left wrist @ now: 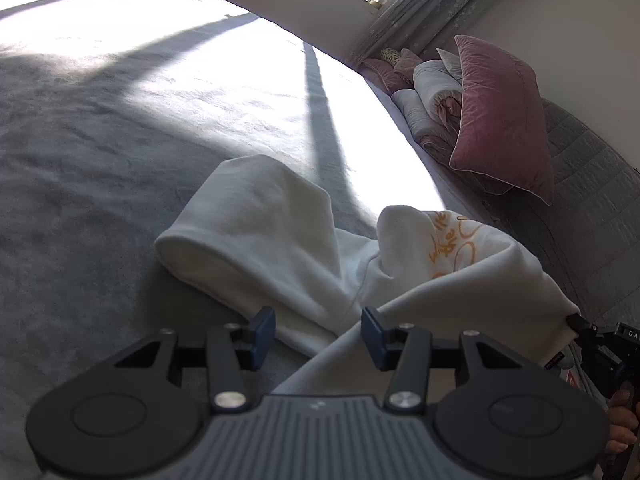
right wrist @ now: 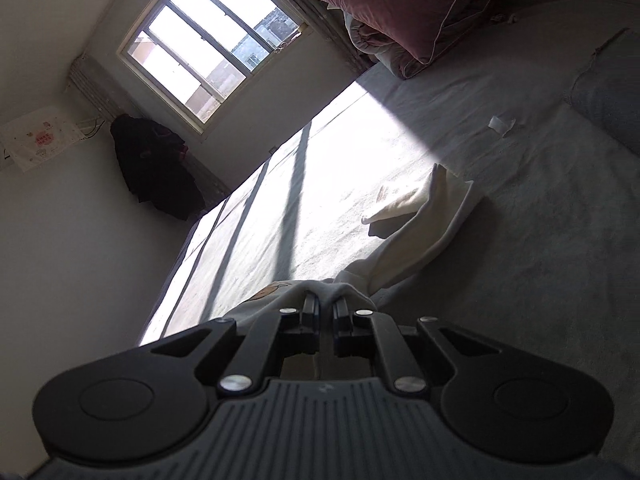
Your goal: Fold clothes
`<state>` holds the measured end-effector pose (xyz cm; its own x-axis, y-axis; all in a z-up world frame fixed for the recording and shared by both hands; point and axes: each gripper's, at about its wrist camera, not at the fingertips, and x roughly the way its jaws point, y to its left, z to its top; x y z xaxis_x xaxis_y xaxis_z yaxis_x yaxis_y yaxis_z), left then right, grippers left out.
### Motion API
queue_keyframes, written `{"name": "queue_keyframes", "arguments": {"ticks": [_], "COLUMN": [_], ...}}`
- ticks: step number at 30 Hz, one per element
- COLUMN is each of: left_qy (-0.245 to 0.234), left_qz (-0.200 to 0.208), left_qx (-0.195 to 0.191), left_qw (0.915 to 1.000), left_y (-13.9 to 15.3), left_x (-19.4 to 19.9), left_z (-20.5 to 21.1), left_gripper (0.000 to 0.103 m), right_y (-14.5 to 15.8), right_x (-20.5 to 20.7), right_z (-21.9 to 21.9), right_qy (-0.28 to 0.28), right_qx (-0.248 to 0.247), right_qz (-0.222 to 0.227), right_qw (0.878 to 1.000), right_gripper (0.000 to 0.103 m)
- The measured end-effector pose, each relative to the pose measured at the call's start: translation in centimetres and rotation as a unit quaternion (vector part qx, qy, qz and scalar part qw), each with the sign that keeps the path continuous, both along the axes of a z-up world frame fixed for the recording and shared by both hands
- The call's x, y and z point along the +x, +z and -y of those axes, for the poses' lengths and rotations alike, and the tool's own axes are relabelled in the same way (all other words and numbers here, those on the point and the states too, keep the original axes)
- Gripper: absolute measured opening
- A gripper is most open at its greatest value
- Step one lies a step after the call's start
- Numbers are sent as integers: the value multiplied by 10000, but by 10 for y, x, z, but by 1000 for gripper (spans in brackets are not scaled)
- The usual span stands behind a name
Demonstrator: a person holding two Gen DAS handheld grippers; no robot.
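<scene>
The left tool (left wrist: 318,332) stands with its jaws partly apart; a fold of the white hoodie (left wrist: 280,240) passes just by its right-hand pad, but whether that pad touches the cloth cannot be told, and nothing is pinched between the two. The right tool (right wrist: 326,310) has its jaws drawn nearly together on a bunched edge of the same hoodie, lifting the cloth off the bed (left wrist: 100,140).

Ahead of the left tool the hood lies flat on the grey bedspread, open side toward the tool. To the right of it the body of the garment rises in a raised ridge, showing orange lettering (left wrist: 452,240) that is creased and only partly legible. From the right tool a sleeve trails away across the bed into a patch of sunlight.

At the lower right edge of the left view, the right tool and a few fingers (left wrist: 622,424) are cut off by the frame. Beyond, a pink pillow (left wrist: 500,112) leans on rolled bedding, and the sunlit bedspread is washed out white
</scene>
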<state>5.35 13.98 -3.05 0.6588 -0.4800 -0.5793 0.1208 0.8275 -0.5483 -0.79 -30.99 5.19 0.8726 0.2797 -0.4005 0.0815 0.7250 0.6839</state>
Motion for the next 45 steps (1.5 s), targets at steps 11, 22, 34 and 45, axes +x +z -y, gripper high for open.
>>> {"name": "queue_keyframes", "arguments": {"ticks": [11, 22, 34, 45], "left_qy": [677, 1331, 2111, 1997], "left_qz": [-175, 44, 1303, 1203], "left_qx": [253, 501, 1488, 1698], "left_qw": [9972, 9898, 9572, 9575], "left_y": [-11, -13, 27, 29], "left_x": [13, 32, 41, 44], "left_z": [3, 18, 20, 13], "left_gripper": [48, 8, 5, 15], "right_y": [-33, -67, -67, -62], "right_x": [-6, -2, -14, -19], "right_z": [47, 54, 57, 52], "right_qy": [-736, -563, -335, -192], "right_qx": [-310, -679, -481, -633], "right_qz": [-591, -1354, -1351, -1296], "right_qw": [9951, 9869, 9891, 9894], "right_gripper": [9, 12, 16, 32]}}
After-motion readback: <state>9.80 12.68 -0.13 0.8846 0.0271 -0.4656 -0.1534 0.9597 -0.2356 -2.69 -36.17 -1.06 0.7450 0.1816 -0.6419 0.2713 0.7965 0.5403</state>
